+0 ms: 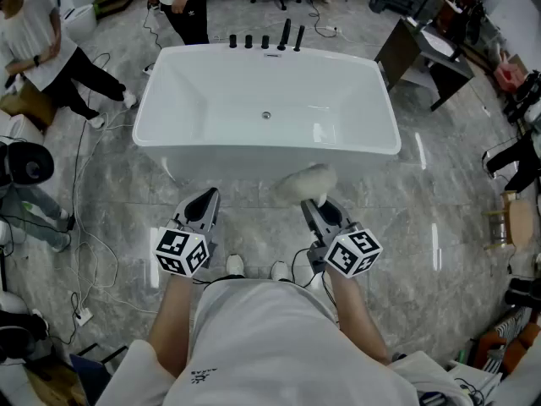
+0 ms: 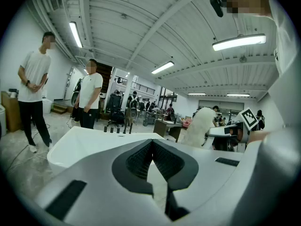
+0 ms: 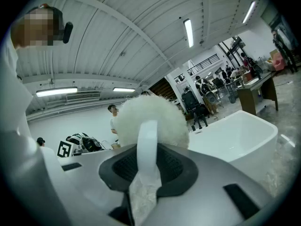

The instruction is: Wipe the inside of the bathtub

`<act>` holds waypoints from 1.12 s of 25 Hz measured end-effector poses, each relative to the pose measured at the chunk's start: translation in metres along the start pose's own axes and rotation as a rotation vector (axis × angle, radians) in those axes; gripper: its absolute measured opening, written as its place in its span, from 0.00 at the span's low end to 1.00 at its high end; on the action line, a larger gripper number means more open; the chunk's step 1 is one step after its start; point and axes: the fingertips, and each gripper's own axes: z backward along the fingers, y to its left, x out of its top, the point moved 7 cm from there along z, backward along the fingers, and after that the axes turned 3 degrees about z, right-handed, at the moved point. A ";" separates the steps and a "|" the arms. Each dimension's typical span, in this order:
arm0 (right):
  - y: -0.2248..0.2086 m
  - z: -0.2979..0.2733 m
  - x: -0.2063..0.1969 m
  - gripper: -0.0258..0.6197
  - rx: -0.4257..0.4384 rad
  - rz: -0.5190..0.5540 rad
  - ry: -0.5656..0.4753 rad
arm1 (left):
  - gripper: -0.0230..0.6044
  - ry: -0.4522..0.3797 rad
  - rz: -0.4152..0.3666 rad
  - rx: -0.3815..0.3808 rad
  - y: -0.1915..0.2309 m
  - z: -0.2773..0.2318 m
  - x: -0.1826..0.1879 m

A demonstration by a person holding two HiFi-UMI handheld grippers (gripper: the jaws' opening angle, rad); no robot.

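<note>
Handle (image 3: 147,145) of the duster (image 1: 306,182) is mostly hidden between my right gripper (image 1: 312,205) jaws, which clamp it. I see only a short white stub before the fluffy head. In its own view, my left gripper (image 1: 210,196) cuts off the near part of the tub (image 1: 211,149) with its body. Its jaws meet at the tips, nothing between them. The duster points away from me, head toward the tub, over the floor (image 1: 406,227) just short of the near rim, not inside. The tub lies crosswise ahead, long axis left to right, taps (image 1: 265,40) on the far rim, drain (image 1: 266,115) mid-bottom.
</note>
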 end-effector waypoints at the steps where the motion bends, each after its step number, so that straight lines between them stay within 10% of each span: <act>1: 0.001 -0.001 -0.001 0.19 0.000 0.000 0.002 | 0.05 0.003 -0.004 0.000 0.001 0.001 -0.001; 28: 0.052 -0.046 -0.023 0.19 -0.012 -0.035 0.005 | 0.05 -0.002 0.011 -0.075 0.068 0.039 -0.001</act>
